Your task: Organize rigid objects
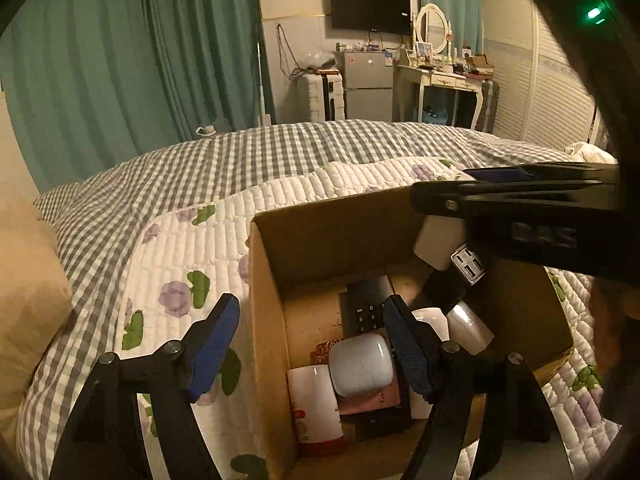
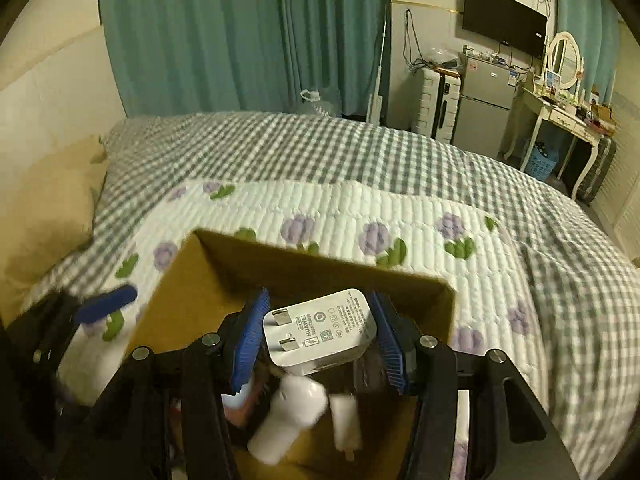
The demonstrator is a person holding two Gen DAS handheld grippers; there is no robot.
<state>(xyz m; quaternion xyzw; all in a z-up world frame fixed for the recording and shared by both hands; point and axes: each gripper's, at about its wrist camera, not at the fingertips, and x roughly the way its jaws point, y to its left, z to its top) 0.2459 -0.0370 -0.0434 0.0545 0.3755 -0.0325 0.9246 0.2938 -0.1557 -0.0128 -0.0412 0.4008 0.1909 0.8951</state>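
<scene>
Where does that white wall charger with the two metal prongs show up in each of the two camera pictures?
Left wrist view: the white wall charger is upper right, over the open cardboard box, held under the black right gripper.
Right wrist view: it sits at bottom centre, clamped between the blue pads, prongs facing the camera.
Shared landmark: the black wall television.

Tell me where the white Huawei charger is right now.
The white charger is clamped between the right gripper's blue pads, held above the open cardboard box on the quilted bed; the left wrist view shows it over the box's far right corner.
</scene>
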